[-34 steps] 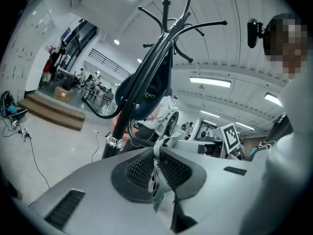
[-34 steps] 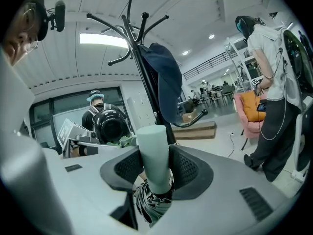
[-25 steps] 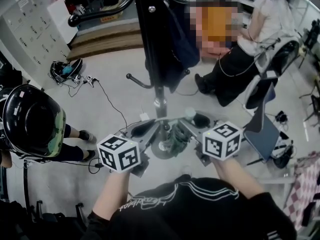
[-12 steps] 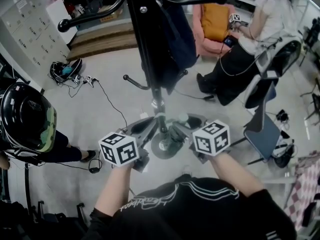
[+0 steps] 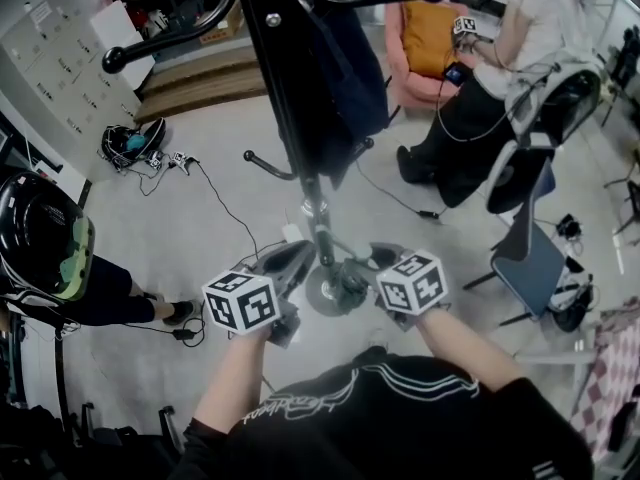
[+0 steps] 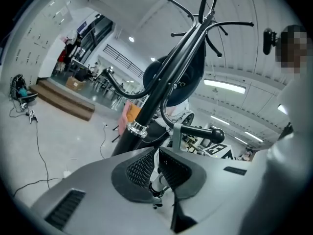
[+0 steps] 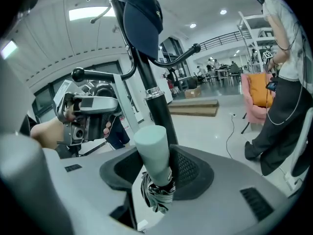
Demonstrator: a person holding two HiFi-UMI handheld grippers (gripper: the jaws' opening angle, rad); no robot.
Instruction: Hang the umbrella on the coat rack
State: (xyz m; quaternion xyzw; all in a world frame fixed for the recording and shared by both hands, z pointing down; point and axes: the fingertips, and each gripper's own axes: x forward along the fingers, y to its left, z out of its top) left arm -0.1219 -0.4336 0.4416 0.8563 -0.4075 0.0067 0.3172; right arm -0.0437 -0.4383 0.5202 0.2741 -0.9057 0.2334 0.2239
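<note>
**Umbrella in the right claw, low beside the rack's pole**

The right claw [image 7: 155,166] stands wide and is closed on the umbrella [image 7: 154,175]. Both pads press the pale green handle [image 7: 149,143], which sticks up past the jaws, and the folded dark canopy [image 7: 157,196] bunches below them. The left claw [image 6: 157,169] is nearly closed, its pads nipping a thin pale cord [image 6: 157,183] with a dark collar. Whether that cord belongs to the umbrella cannot be told.

In the head view both claws are low in front of the person, one on either side of the rack [image 5: 286,98] and close to its round base [image 5: 322,293]. The umbrella is between them, just right of the pole, and hangs on none of the hooks. A long hook [image 5: 170,40] with a ball end reaches out to the upper left. A short hook [image 5: 268,163] curls out lower down on the same side. A dark cap [image 7: 143,18] hangs high on the rack.

In the right gripper view the hand [image 7: 43,131] that holds the left claw shows to the left of the pole. Beyond the rack a person [image 5: 515,48] sits by an orange cushion [image 5: 432,33]. A blue chair [image 5: 528,258] stands on the floor [image 5: 200,218] to the right. A person in a dark helmet [image 5: 45,238] is at the left edge.
</note>
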